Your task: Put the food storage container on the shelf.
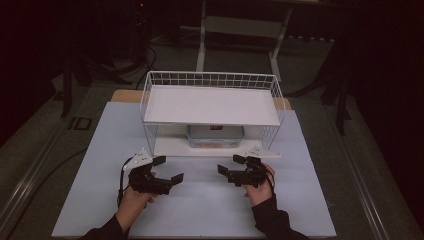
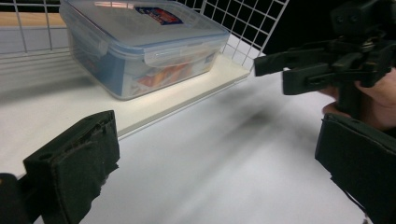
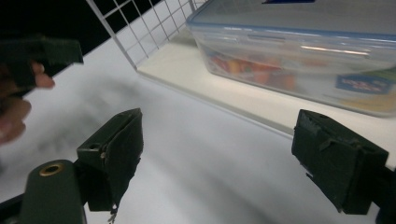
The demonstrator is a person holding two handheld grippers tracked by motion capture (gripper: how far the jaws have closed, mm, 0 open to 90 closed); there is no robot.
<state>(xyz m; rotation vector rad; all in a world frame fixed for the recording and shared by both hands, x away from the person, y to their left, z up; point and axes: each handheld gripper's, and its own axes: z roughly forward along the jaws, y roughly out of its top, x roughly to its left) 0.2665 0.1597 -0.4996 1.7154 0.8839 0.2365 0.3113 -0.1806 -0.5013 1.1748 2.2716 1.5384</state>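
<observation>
Two grippers, one container, one rack: so we list this table. Item one, a clear lidded food container [image 1: 216, 136] with a blue rim, sits on the lower shelf of a white wire rack [image 1: 212, 80], tucked under the upper shelf [image 1: 212, 105] and set back from the front edge; we judge that both grippers will have to go in low and level from the front. Item two, our left gripper [image 1: 166, 169], rests low over the white table mat [image 1: 200, 210] in front of the rack's left corner, jaws spread wide with nothing between them. Item three, our right gripper [image 1: 231, 164], lies opposite at the rack's right, jaws likewise wide apart and empty. We read the mirrored pose, both sets of jaws aimed toward the shelf opening, as readiness to take the container from its two sides.
</observation>
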